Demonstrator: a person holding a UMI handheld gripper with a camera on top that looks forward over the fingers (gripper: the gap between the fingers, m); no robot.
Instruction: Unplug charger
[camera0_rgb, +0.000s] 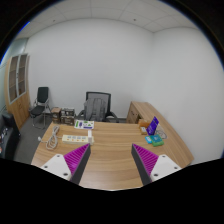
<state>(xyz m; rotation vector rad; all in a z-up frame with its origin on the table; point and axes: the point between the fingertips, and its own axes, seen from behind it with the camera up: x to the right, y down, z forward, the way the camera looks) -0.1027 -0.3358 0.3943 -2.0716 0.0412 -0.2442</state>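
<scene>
My gripper (111, 160) is open, its two purple-padded fingers (76, 158) spread wide with nothing between them, high above a wooden table (110, 145). Far ahead, on the table's left part, a white power strip (73, 138) lies with small things plugged into or beside it; the charger itself is too small to tell apart. A cable (50, 138) curls on the table to the strip's left.
A white box (83, 124) sits beyond the strip. A purple and teal object (153, 132) stands on the table's right. A black office chair (96, 105) stands behind the table, another chair (42, 98) by the left wall, a wooden cabinet (143, 110) at right.
</scene>
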